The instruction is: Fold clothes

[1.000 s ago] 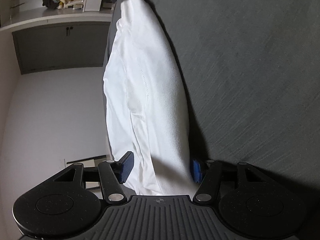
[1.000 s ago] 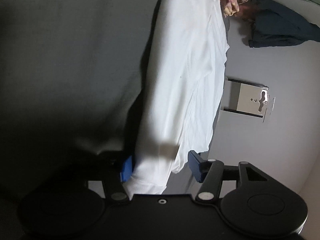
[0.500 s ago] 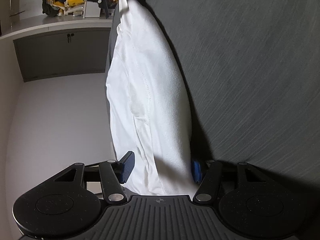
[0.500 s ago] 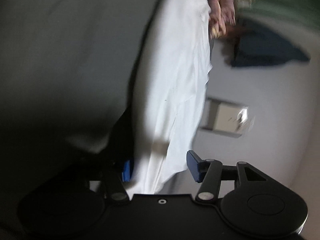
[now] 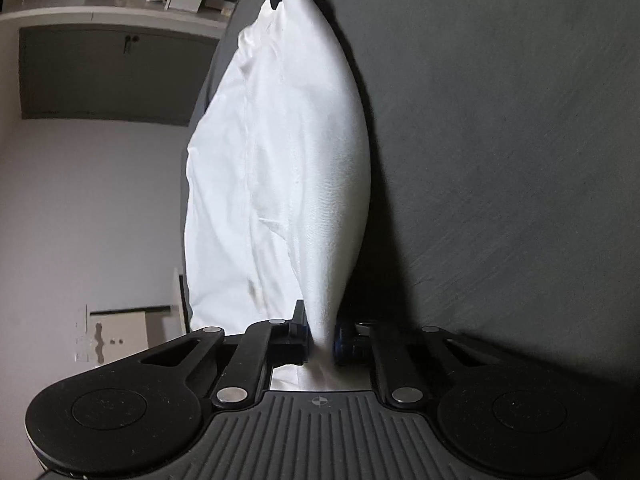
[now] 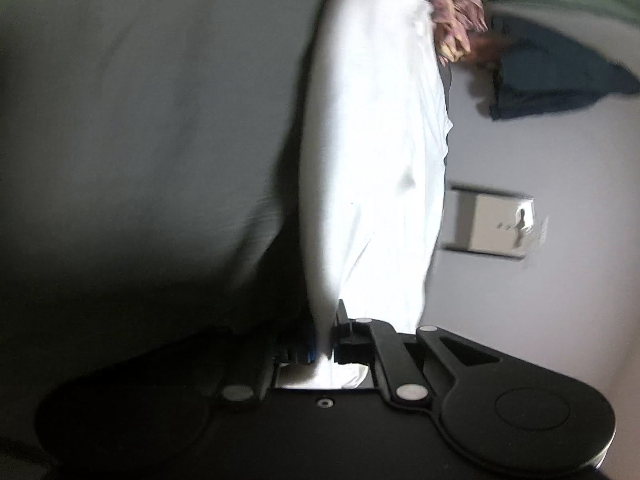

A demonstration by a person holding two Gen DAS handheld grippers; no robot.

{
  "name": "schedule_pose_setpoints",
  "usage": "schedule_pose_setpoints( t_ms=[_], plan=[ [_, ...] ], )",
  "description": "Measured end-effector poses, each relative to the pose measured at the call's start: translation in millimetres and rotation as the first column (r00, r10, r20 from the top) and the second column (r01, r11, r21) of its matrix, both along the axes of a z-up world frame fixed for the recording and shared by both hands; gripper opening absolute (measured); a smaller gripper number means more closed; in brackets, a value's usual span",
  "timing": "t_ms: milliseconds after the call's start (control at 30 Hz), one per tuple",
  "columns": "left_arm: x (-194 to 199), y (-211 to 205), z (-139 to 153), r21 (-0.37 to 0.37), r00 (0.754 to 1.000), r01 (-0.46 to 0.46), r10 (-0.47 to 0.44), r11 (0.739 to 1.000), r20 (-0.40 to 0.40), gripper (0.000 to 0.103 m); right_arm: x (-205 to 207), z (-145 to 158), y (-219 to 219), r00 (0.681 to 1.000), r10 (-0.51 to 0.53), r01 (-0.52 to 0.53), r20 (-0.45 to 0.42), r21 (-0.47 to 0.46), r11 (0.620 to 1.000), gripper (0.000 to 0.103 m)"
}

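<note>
White garment (image 5: 288, 184) stretched taut between both claws, beside a grey surface (image 5: 500, 140). Left claw (image 5: 320, 336) clamped on its near end. Right claw (image 6: 324, 340) pinched tight on the opposite end (image 6: 372, 152).

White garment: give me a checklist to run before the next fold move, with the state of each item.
1. Left gripper shut on the white garment: ok.
2. Right gripper shut on the same garment: ok.
3. Cloth stretched between the two grippers without sagging loose: ok.
4. Grey surface beside the garment free for laying it down: ok in the part that shows.
5. Other clothes, the dark blue one and the pink one, apart from the held garment: dark blue ok, pink cannot tell.
6. Right view sharp enough to judge the edges: not ok, blurred.
</note>
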State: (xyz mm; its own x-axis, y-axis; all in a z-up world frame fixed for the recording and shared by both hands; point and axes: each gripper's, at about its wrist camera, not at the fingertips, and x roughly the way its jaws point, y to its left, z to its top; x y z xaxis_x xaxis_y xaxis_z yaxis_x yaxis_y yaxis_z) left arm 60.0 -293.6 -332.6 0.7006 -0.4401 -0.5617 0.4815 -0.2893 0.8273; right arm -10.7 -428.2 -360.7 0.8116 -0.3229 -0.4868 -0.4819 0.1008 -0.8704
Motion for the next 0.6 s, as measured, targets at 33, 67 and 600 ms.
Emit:
schedule_pose_setpoints(
  t_ms=[33,67,600],
  plan=[
    [1.3,0.4,6.6,0.0,1.0,0.009,-0.009,1.0,-0.009,0.009,2.3,7.0,1.1,1.0,-0.017,0.018,-0.017,0.035,0.999,0.008],
    [2.5,1.0,13.4,0.0,1.0,0.018,-0.018,1.0,-0.018,0.009,4.7,14.1,2.2,0.999,-0.034,0.036,-0.034,0.069,0.997,0.007],
    [-64.9,24.0,109.2,0.108,0.891,0.213,-0.148,0.971,-0.429,0.008,-79.1,110.2,54.7,0.869,0.117,0.001,-0.481,0.237,0.971,0.007]
  ],
)
